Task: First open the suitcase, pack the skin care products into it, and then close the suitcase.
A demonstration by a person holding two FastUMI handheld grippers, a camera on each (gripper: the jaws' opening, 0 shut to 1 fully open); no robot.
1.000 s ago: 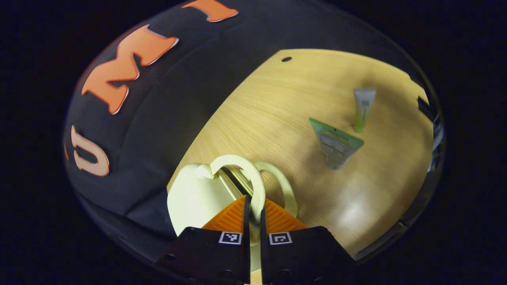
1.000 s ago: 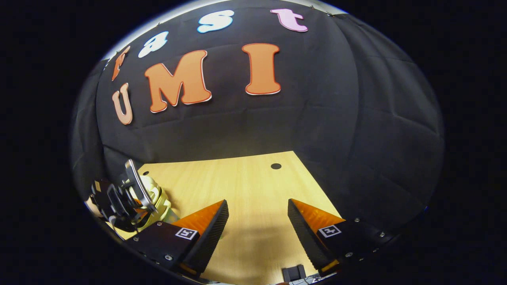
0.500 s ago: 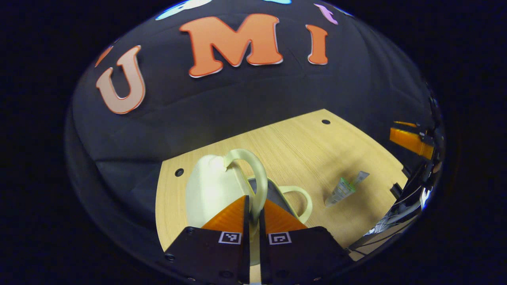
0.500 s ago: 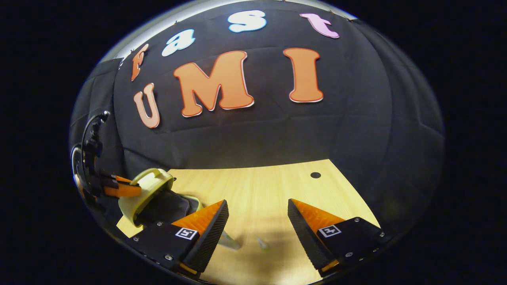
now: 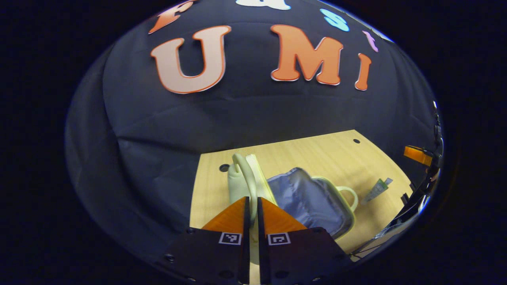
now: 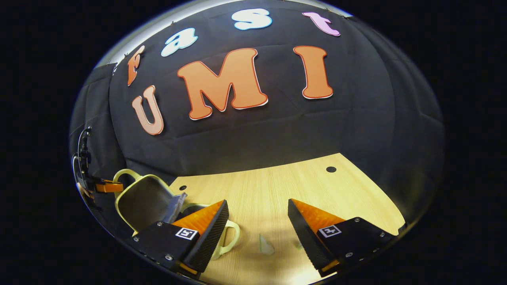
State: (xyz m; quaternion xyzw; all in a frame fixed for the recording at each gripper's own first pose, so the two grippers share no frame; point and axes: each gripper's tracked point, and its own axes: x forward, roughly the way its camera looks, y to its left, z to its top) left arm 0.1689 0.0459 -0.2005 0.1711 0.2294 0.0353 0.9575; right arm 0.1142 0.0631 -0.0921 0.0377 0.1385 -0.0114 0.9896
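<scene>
The left gripper (image 5: 253,206) is clamped on the pale handle (image 5: 246,174) of the lid (image 6: 144,202), which it holds raised. Just beyond its fingers the suitcase (image 5: 311,198) lies open on the wooden table (image 5: 317,154), grey lining showing. Farther right lies a green tube (image 5: 378,189). The right gripper (image 6: 257,215) hovers with fingers spread, empty, with a small tube (image 6: 266,246) lying between them.

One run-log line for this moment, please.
left gripper: shut on suitcase handle | suitcase: open | right gripper: open | tube: on table
</scene>
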